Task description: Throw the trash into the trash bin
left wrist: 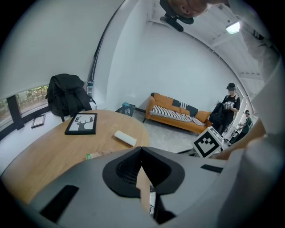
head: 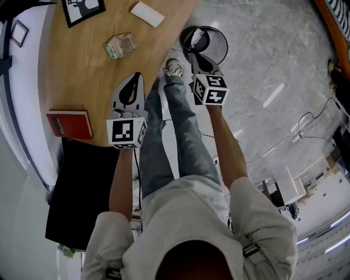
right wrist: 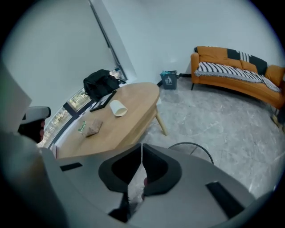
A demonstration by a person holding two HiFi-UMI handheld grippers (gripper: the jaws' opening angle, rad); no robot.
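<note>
Your grippers: two, left gripper and right gripper, both with jaws together.
Trash bin: one, upper centre.
Trash on table: two, crumpled wrapper, white cup.

left gripper | jaws together | framed picture on wooden table

Trash bin: round, black, open-topped, upright on the grey marble floor just beside the wooden table. White crumpled paper inside.
Crumpled wrapper: clear to brownish with a green end. Lying on the tabletop, apart from the bin.
White cup: tipped on its side on the tabletop, near the edge, past the wrapper.
</note>
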